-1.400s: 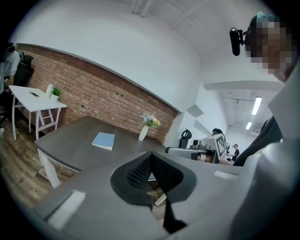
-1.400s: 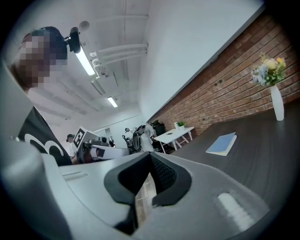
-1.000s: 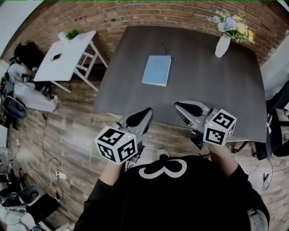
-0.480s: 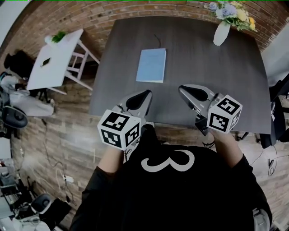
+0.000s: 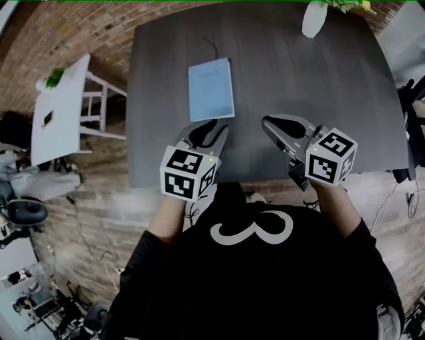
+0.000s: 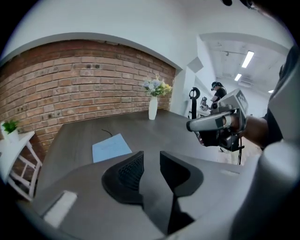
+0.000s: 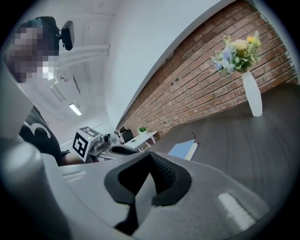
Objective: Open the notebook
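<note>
The light blue notebook [image 5: 211, 88] lies closed on the dark table [image 5: 332, 99], with its near edge just ahead of my left gripper [image 5: 212, 127]. In the left gripper view the notebook [image 6: 111, 146] sits beyond the jaws. My left gripper [image 6: 151, 154] has just been opening; its jaws stand apart with nothing between them. My right gripper [image 5: 267, 122] hovers over the table's front part, to the right of the notebook, and its jaws [image 7: 149, 155] meet with nothing held. The notebook [image 7: 183, 150] also shows past them.
A white vase of flowers [image 5: 313, 20] stands at the table's far right. A thin dark cable [image 5: 211, 46] lies beyond the notebook. A white side table [image 5: 58, 109] stands to the left on the wooden floor. A brick wall [image 6: 70, 89] lies behind.
Both grippers have come forward over the table's near edge and lower, closer to the notebook. The left jaws, closed before, now stand apart.
</note>
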A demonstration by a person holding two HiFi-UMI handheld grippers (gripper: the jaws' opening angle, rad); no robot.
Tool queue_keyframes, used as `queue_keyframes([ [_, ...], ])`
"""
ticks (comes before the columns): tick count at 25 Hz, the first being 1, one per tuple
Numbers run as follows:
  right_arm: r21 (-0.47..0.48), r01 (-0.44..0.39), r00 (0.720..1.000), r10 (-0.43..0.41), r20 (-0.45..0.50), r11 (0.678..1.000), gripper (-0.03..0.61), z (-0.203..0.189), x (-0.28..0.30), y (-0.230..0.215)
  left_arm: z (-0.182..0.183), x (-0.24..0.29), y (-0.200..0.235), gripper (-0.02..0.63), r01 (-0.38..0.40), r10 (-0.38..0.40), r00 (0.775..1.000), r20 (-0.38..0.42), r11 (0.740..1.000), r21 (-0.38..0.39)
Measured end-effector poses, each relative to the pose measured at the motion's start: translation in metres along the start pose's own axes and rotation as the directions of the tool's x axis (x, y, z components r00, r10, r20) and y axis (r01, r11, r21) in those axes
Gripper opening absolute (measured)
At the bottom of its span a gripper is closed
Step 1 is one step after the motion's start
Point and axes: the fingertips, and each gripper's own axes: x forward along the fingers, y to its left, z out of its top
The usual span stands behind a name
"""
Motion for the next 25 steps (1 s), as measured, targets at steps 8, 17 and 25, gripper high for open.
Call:
queue_keyframes([
  [8, 0.117, 0.096, 0.995, -0.096, -0.007, 0.989, 0.002, -0.021, 0.004, -0.029, -0.022, 0.058, 0.022, 0.215, -0.006, 0.040, 0.991, -0.124, 0.964, 0.264],
  [17, 0.203, 0.167, 0.986, -0.165, -0.028, 0.965, 0.002, -0.045, 0.000, -0.052, -0.048, 0.099, 0.036, 0.282, -0.059, 0.147, 0.972, -0.182, 0.908, 0.415],
  [25, 0.205, 0.177, 0.984, -0.167, -0.066, 0.962, 0.002, -0.060, -0.003, -0.047, -0.059, 0.114, 0.037, 0.268, -0.085, 0.184, 0.965, -0.187, 0.894, 0.440],
])
